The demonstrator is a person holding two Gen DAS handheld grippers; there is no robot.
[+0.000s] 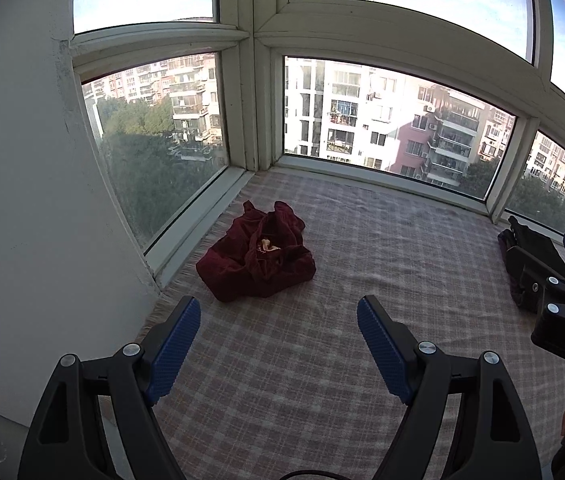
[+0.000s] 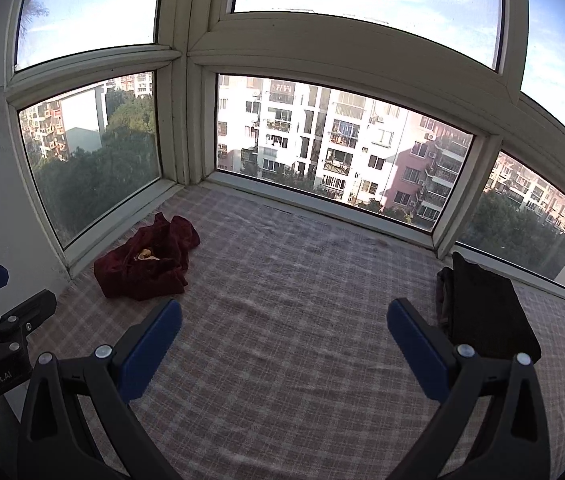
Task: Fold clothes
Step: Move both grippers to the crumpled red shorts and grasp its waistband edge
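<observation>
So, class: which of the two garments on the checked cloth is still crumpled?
The dark red garment near the left window, lying in a loose heap; the black garment lies flat, folded.

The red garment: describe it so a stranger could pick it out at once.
Start at the bay window and look down to the checked cloth that covers the ledge below it. Near the left corner, close to the side pane, lies the red garment, a crumpled dark red heap. The other clothing, a dark pile on the right, is black and neatly folded; this one is loose and rumpled.

Crumpled maroon garment [image 1: 256, 254] looks velvety; checked cloth cover [image 1: 382, 248] matt.
</observation>
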